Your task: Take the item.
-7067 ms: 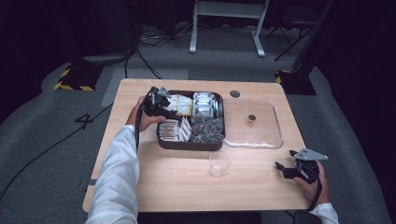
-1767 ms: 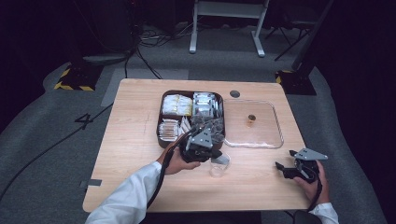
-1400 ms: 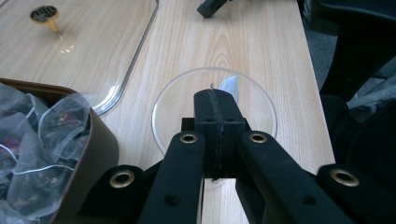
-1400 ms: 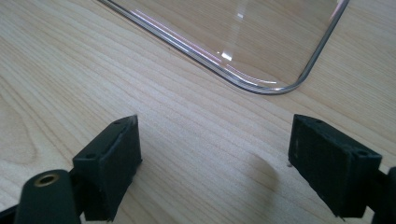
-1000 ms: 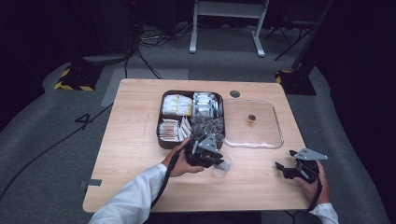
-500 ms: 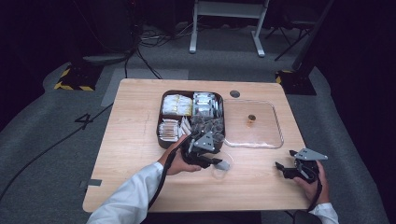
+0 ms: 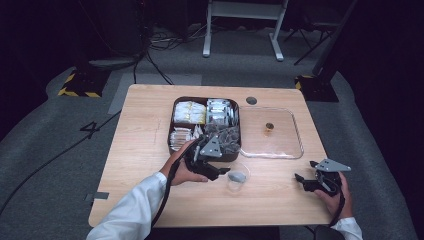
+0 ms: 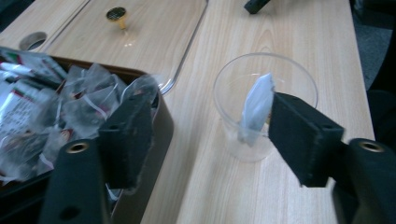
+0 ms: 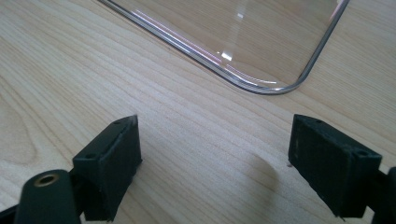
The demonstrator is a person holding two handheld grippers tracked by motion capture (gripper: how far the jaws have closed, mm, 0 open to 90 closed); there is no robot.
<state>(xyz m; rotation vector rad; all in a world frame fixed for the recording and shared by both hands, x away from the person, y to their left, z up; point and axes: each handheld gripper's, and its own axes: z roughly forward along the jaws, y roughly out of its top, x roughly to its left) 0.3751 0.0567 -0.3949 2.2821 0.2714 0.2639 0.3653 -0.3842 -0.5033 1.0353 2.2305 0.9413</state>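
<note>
One wooden counter point(image 7: 140, 150) carries everything here, and the clear plastic cup point(image 7: 237, 178) near its front middle serves as the landmark. Behind the cup and to its left sits a dark compartment tray point(image 7: 172, 125) packed with sachets, the clear-wrapped tea bags point(image 8: 88, 100) filling the corner nearest the cup. Behind the cup and to its right lies a flat transparent lid point(image 7: 295, 145) with a small brass knob point(image 7: 269, 127). The left tool point(image 7: 222, 172) hovers just left of the cup, its jaws wide apart after having just been opening; in the left gripper view one jaw stands in front of the tray's corner, the other in front of the cup's side, and neither pad presses on anything. A white tea bag point(image 8: 256, 108) stands tilted inside the cup, leaning on its wall. The right tool point(image 7: 302, 181) rests well right of the cup, jaws open over bare wood.
</note>
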